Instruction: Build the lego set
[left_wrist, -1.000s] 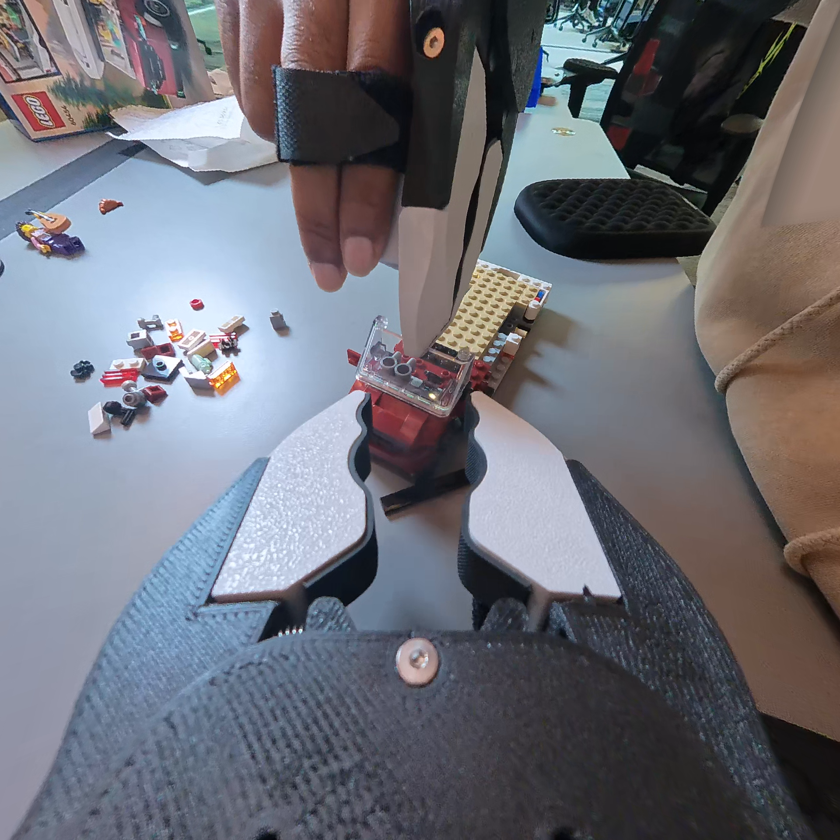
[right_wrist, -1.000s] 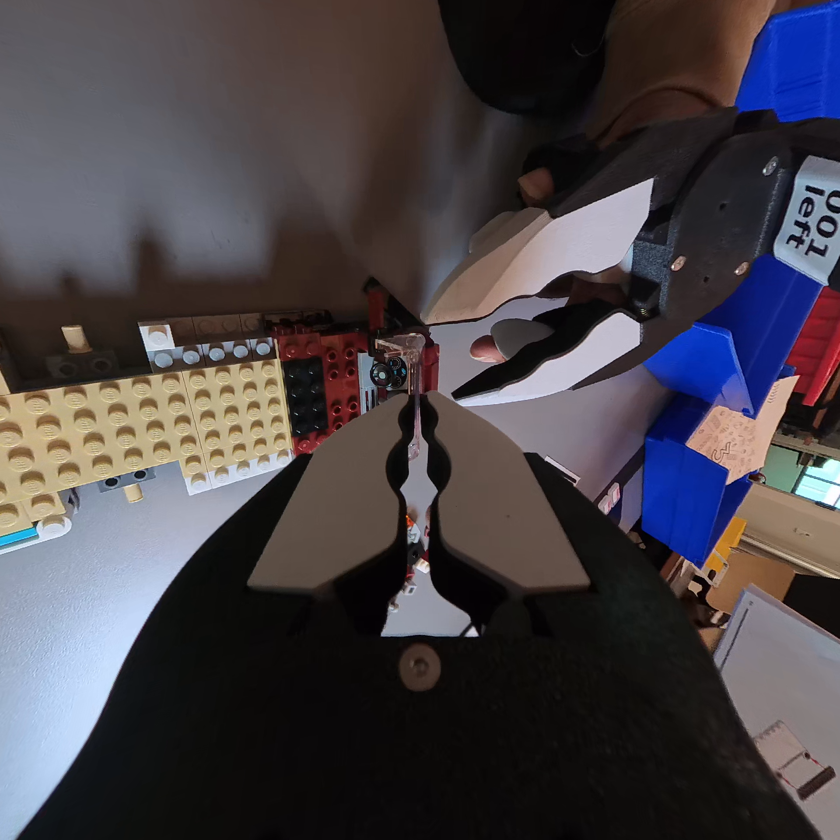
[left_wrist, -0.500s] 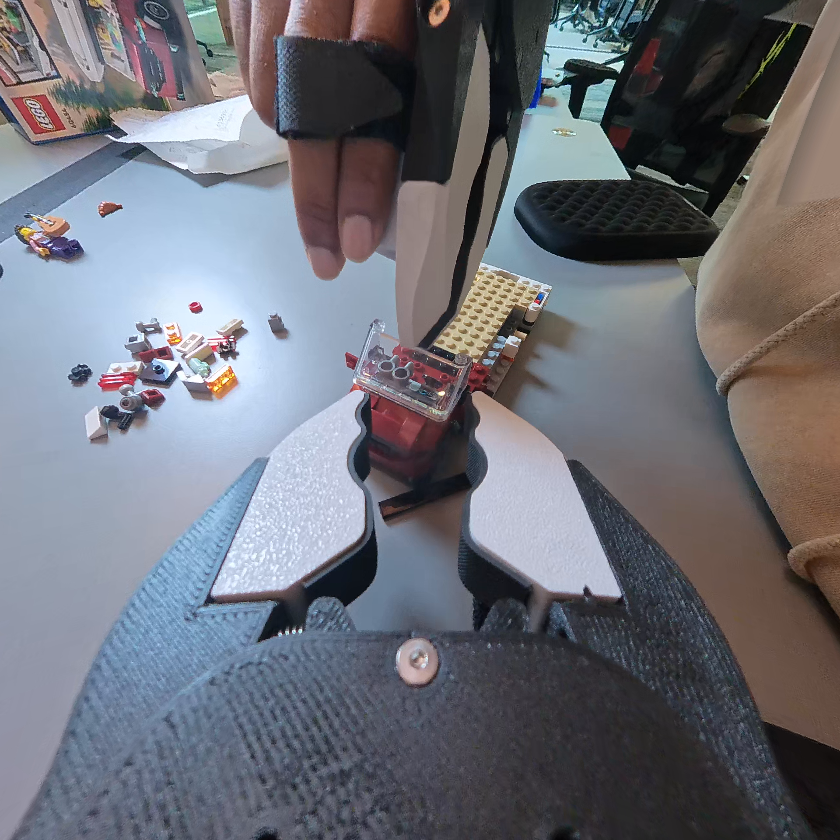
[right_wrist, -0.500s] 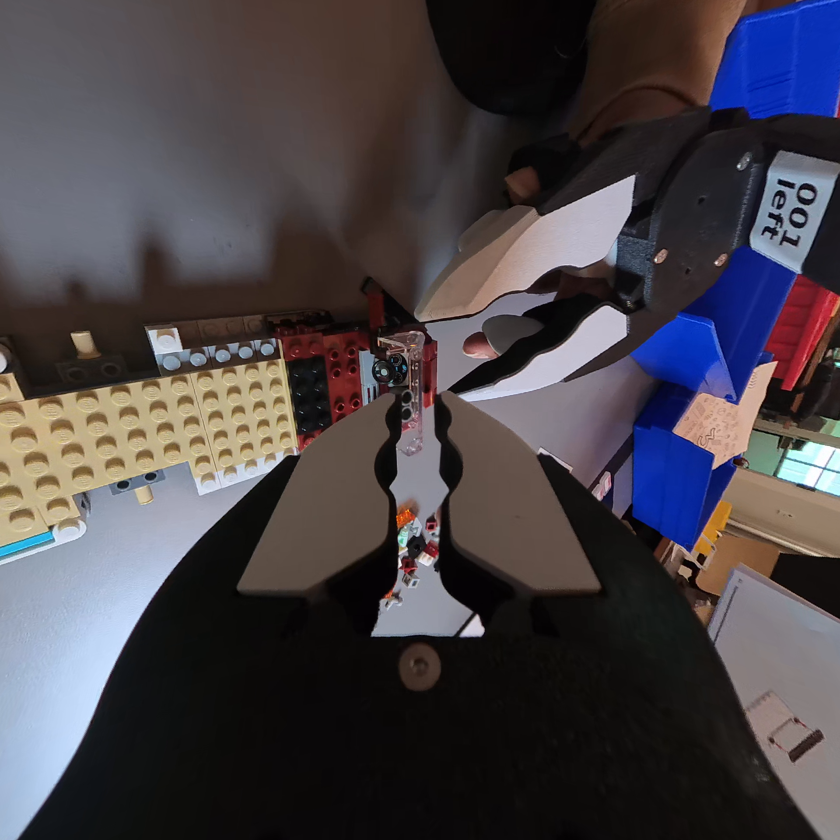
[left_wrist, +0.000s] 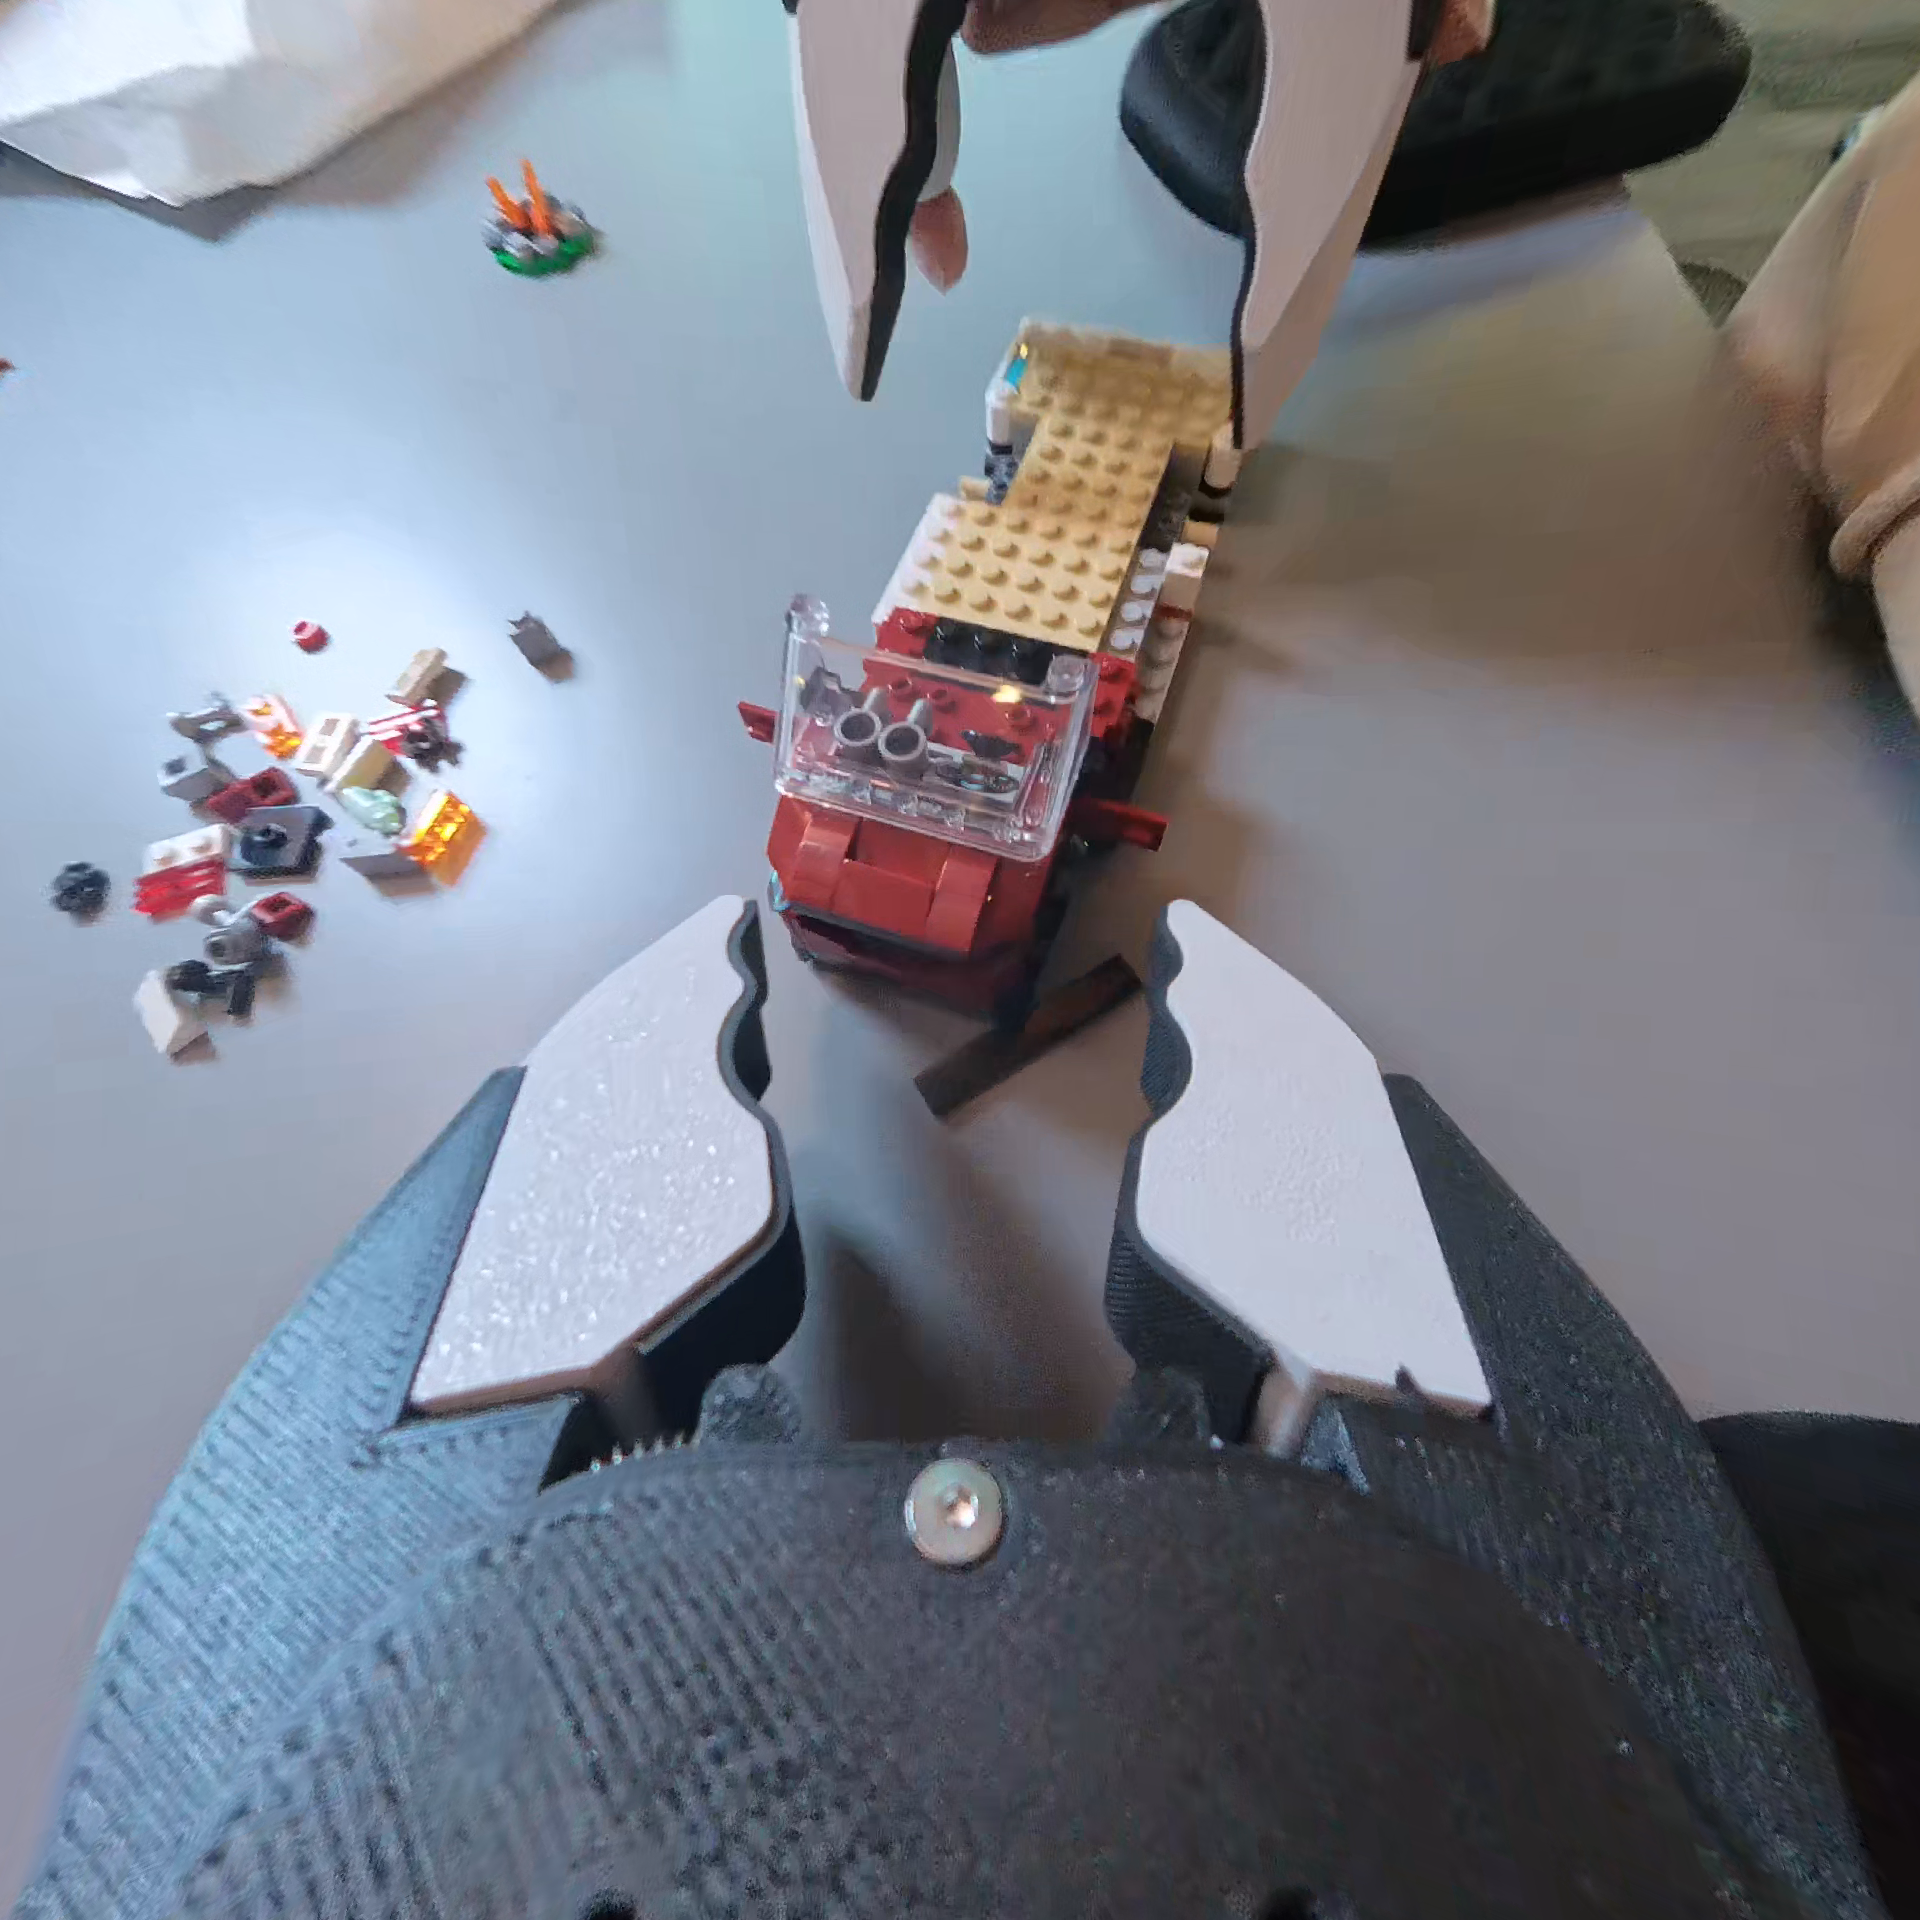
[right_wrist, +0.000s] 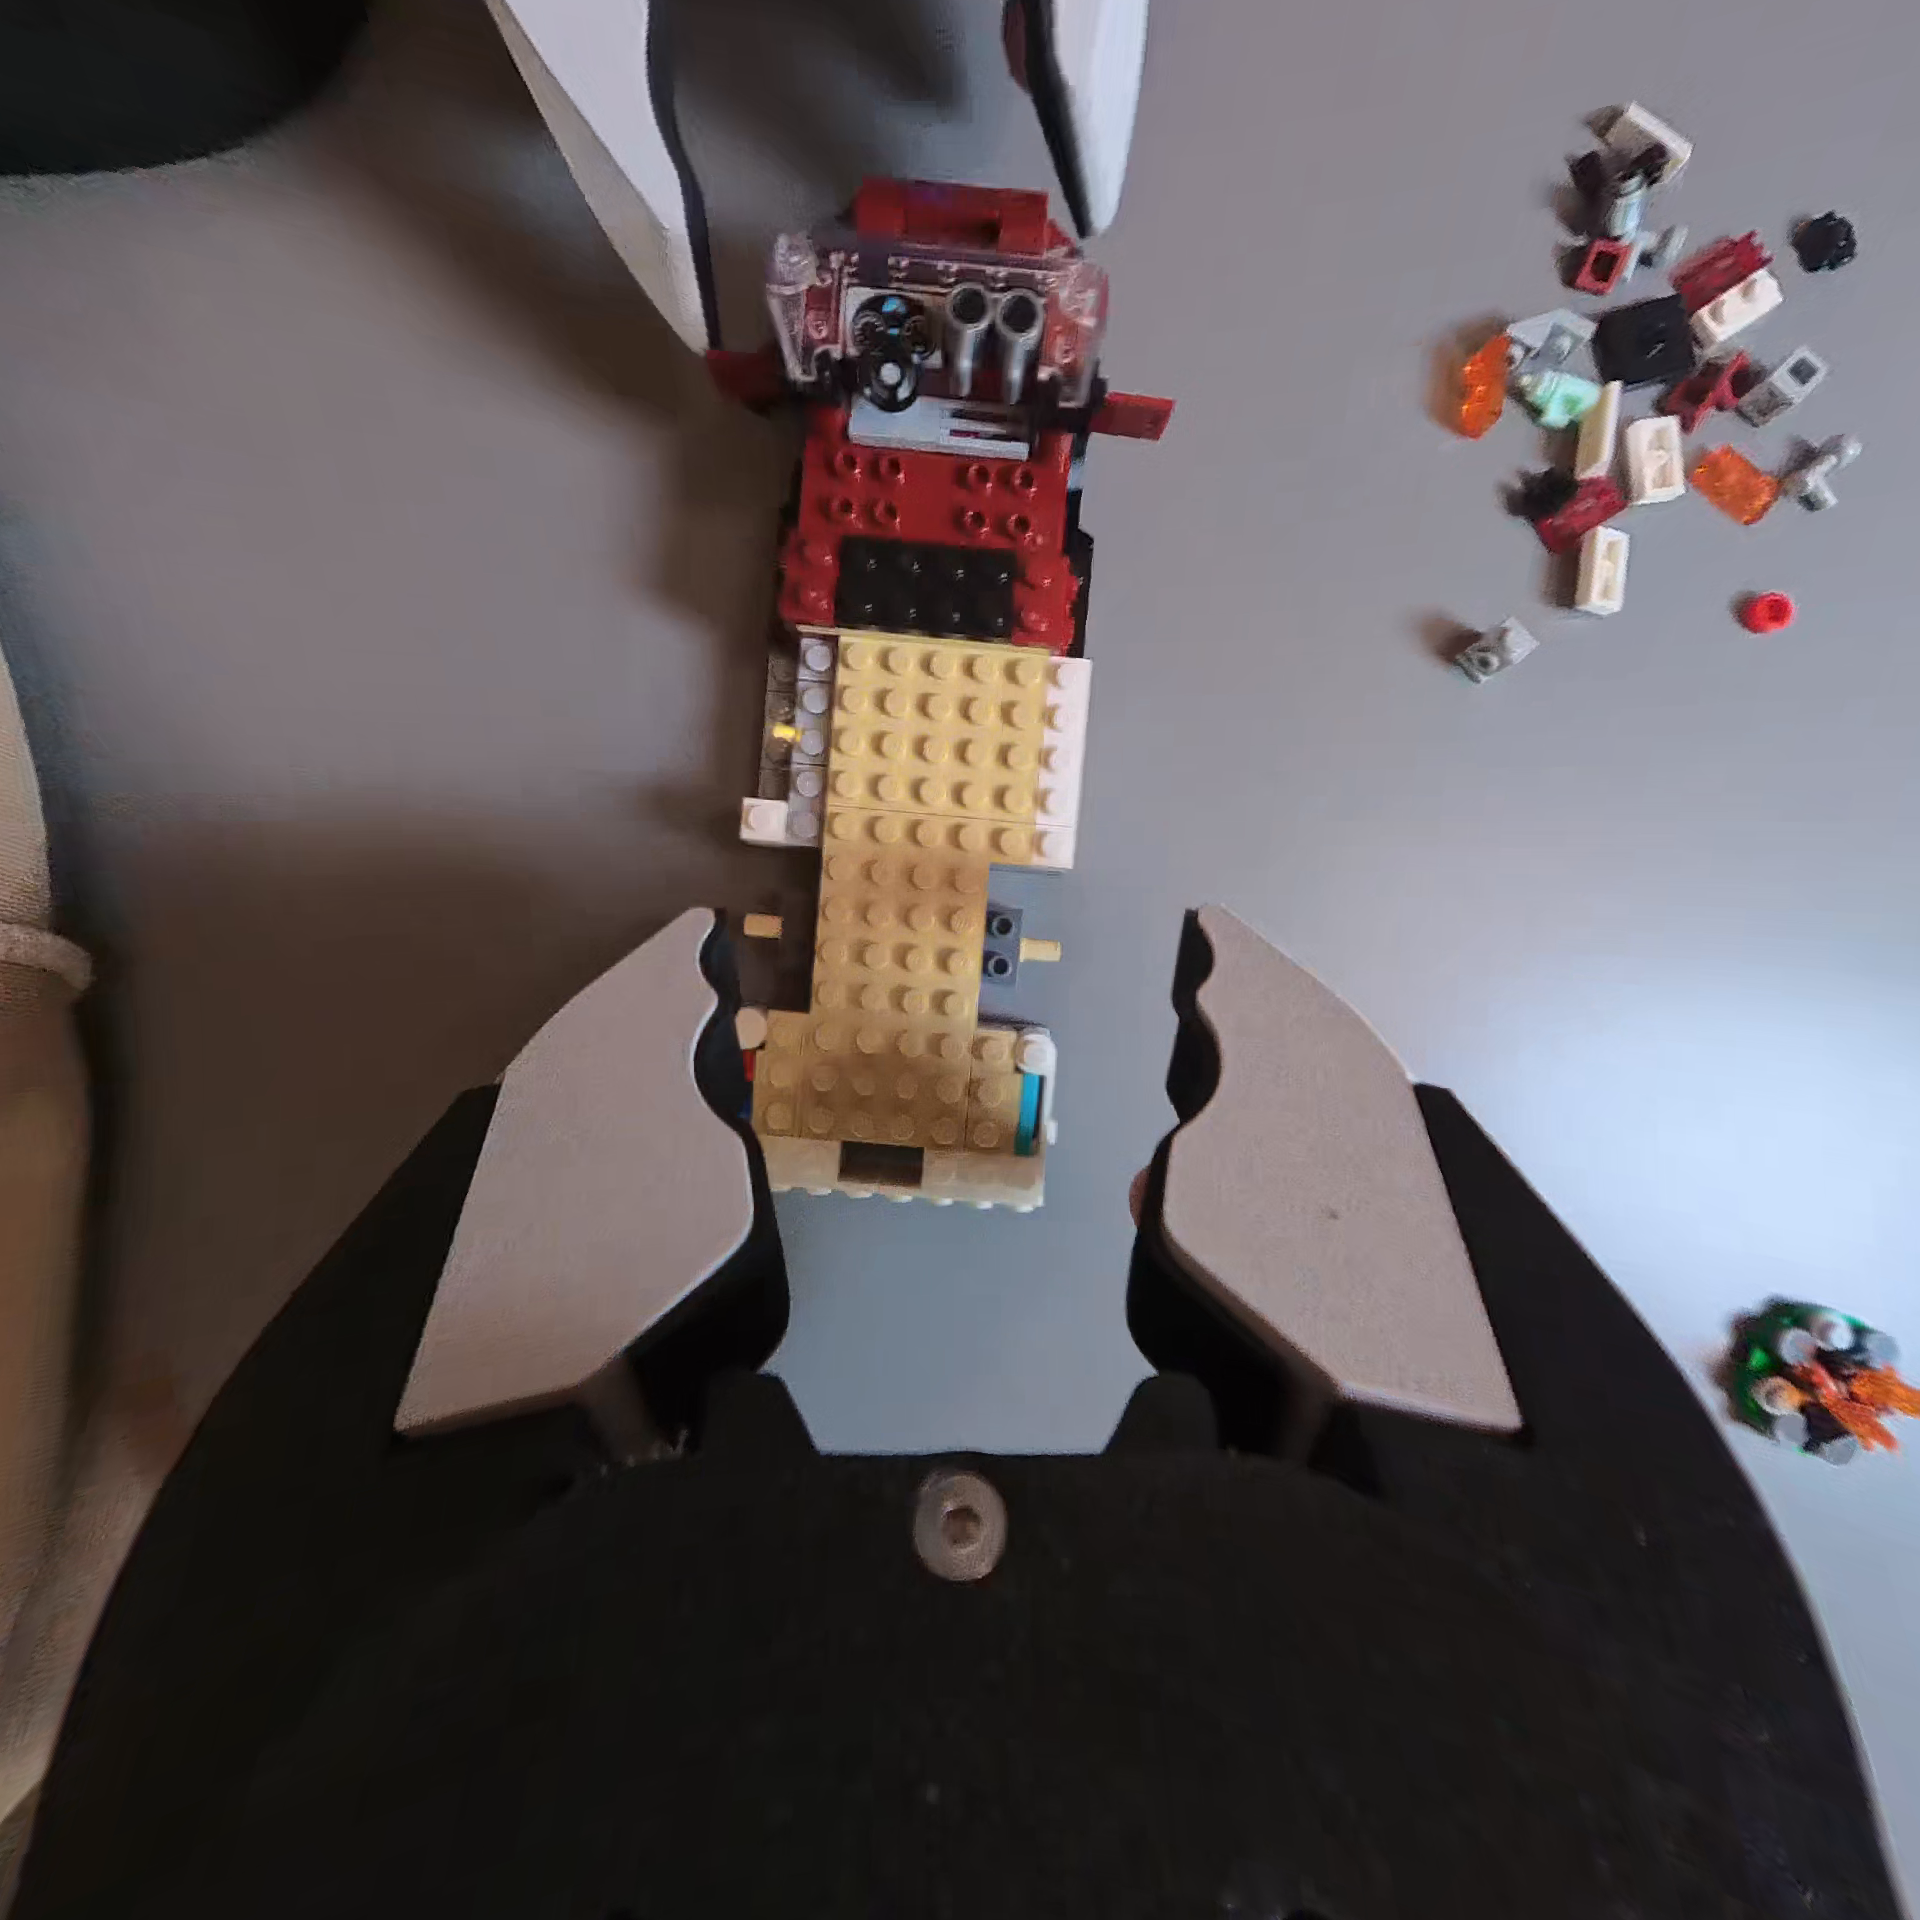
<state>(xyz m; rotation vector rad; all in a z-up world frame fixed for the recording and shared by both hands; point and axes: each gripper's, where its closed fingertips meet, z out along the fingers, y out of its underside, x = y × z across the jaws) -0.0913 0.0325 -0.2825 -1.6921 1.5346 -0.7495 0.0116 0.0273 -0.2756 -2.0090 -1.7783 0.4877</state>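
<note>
Between the left gripper's (left_wrist: 956, 920) spread, empty fingers sat the dark red nose of the brick-built truck (left_wrist: 977, 748) on the grey table (left_wrist: 1455, 935), clear windscreen (left_wrist: 935, 743) mounted, neither pad touching. Beyond it, over the tan plated rear, the right gripper (right_wrist: 951, 925) hung just as wide and bare, pointing back along the chassis. Both looked let go; loose pieces (left_wrist: 291, 810) lay well apart.

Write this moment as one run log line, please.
left gripper: jaws open, empty | right gripper: jaws open, empty | brick vehicle: on table
</note>
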